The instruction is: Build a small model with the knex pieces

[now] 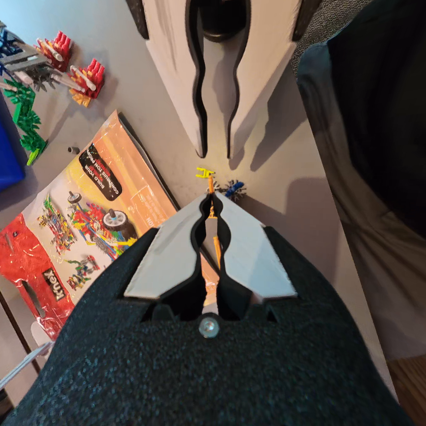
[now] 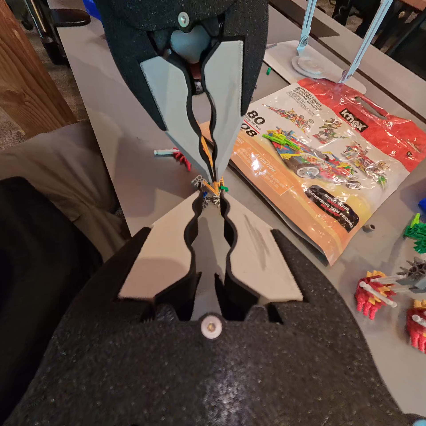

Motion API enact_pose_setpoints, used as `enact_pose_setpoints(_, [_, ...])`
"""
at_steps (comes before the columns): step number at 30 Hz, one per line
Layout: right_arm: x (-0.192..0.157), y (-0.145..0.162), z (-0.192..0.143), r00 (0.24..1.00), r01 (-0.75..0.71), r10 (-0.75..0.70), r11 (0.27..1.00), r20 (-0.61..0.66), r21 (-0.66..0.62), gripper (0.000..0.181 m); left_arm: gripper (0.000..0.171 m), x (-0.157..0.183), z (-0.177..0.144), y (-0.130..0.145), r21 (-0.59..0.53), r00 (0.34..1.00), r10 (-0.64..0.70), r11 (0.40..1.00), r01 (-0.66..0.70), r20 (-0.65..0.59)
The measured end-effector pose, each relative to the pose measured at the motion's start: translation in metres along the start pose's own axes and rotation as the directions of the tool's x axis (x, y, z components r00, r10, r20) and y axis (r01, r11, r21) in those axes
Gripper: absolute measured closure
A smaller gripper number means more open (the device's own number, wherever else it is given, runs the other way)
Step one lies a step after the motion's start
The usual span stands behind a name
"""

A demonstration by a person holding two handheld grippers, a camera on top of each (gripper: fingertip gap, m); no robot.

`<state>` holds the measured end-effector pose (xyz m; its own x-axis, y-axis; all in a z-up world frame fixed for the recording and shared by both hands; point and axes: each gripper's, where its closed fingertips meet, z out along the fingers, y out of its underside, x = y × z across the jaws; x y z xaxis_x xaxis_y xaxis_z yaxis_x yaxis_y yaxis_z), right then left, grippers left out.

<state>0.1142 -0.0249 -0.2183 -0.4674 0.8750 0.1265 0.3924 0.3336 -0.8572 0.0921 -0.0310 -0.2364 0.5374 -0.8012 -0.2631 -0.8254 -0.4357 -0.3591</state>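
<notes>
Holding the orange rod point(image 1: 210, 184) pinched in my left gripper point(image 1: 211, 195), I keep its end with the small connector cluster point(image 1: 235, 187) free at 12 o'clock. My right gripper point(image 2: 208, 199) is spread a little around this cluster, I think to steady it. The bag point(image 2: 322, 166) lies at 2 o'clock, the red pieces point(image 2: 373, 292) at 4.

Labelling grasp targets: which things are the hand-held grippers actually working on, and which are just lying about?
In play:
- left hand-held gripper, shut on orange rod
- connector cluster on the rod's end
- right hand-held gripper, open, tips at the cluster

Lying about:
- printed bag
- red connector stacks
- green pieces
- grey spacer
</notes>
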Motion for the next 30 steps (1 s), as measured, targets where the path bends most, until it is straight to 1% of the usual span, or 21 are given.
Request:
enact_pose_setpoints(3, [-0.001,0.004,0.005,1.000,0.005,-0.005,1.000,-0.010,-0.020,0.170,0.171,0.004,0.005,-0.008,0.007,1.000,0.020,1.000,-0.020,-0.018])
enact_pose_setpoints(6, [0.003,0.013,0.012,0.999,0.011,-0.014,0.997,-0.035,-0.077,0.170,0.171,0.006,0.008,-0.012,0.006,0.999,0.045,0.999,-0.044,-0.030])
enact_pose_setpoints(8, [0.002,0.017,0.016,1.000,0.012,-0.014,0.996,-0.022,-0.093,0.177,0.171,0.006,0.010,-0.014,0.004,0.998,0.050,0.999,-0.050,-0.034])
enact_pose_setpoints(11, [0.003,0.018,0.018,1.000,0.010,-0.011,0.996,-0.018,-0.092,0.181,0.171,0.003,0.012,-0.014,-0.004,0.998,0.060,0.998,-0.060,-0.028])
enact_pose_setpoints(15, [0.005,0.020,0.017,1.000,-0.022,0.021,0.996,-0.011,-0.083,0.181,0.171,0.002,0.013,-0.016,0.019,0.999,0.041,0.999,-0.040,-0.031])
enact_pose_setpoints(18, [0.008,0.025,0.016,0.999,-0.029,0.028,0.994,-0.021,-0.102,0.181,0.171,-0.003,0.012,-0.016,0.033,1.000,0.019,0.999,-0.019,-0.006])
enact_pose_setpoints(22, [0.011,0.028,0.013,0.998,-0.053,0.049,0.993,-0.033,-0.107,0.181,0.171,-0.008,0.006,-0.009,0.056,1.000,-0.025,0.998,0.024,0.016])
enact_pose_setpoints(25, [0.009,0.029,0.012,0.998,-0.062,0.059,0.992,-0.026,-0.108,0.181,0.159,-0.010,0.001,0.007,0.040,0.998,-0.058,0.998,0.057,0.023])
enact_pose_setpoints(26, [0.010,0.030,0.012,0.998,-0.062,0.060,0.992,-0.029,-0.112,0.181,0.152,-0.008,0.000,0.012,0.044,0.998,-0.068,0.997,0.068,0.009])
enact_pose_setpoints(28, [0.011,0.031,0.012,0.997,-0.067,0.064,0.992,-0.031,-0.109,0.181,0.145,-0.010,-0.001,0.020,0.062,0.994,-0.111,0.992,0.111,-0.004])
enact_pose_setpoints(30, [0.011,0.031,0.011,0.997,-0.078,0.075,0.991,-0.029,-0.110,0.181,0.137,-0.004,0.000,0.024,0.077,0.988,-0.143,0.986,0.147,-0.052])
